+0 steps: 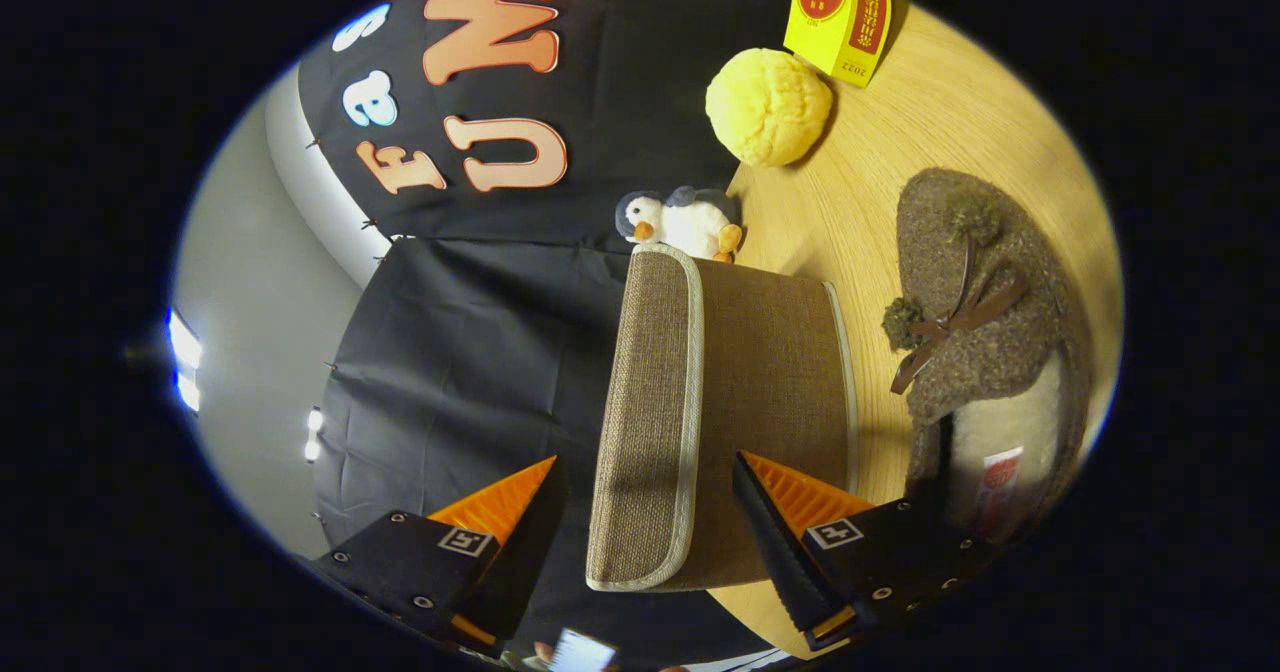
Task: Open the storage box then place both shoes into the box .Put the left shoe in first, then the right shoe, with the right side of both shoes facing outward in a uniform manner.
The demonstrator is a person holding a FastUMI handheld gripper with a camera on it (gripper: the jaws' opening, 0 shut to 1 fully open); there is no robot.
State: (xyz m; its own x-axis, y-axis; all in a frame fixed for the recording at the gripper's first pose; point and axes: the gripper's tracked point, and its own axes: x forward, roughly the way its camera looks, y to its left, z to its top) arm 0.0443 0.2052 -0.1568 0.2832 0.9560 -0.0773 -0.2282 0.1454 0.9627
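Around the storage box [740,402] lid, gripper [645,512] jaws spread wide, touching nothing.

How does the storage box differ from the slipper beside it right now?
The storage box is woven tan fabric with pale trim, lid closed, between the open tongs; the slipper is fuzzy grey-brown with a bow and pompoms, lying outside the fingers. The box looks bigger. Both rest on the wooden table.
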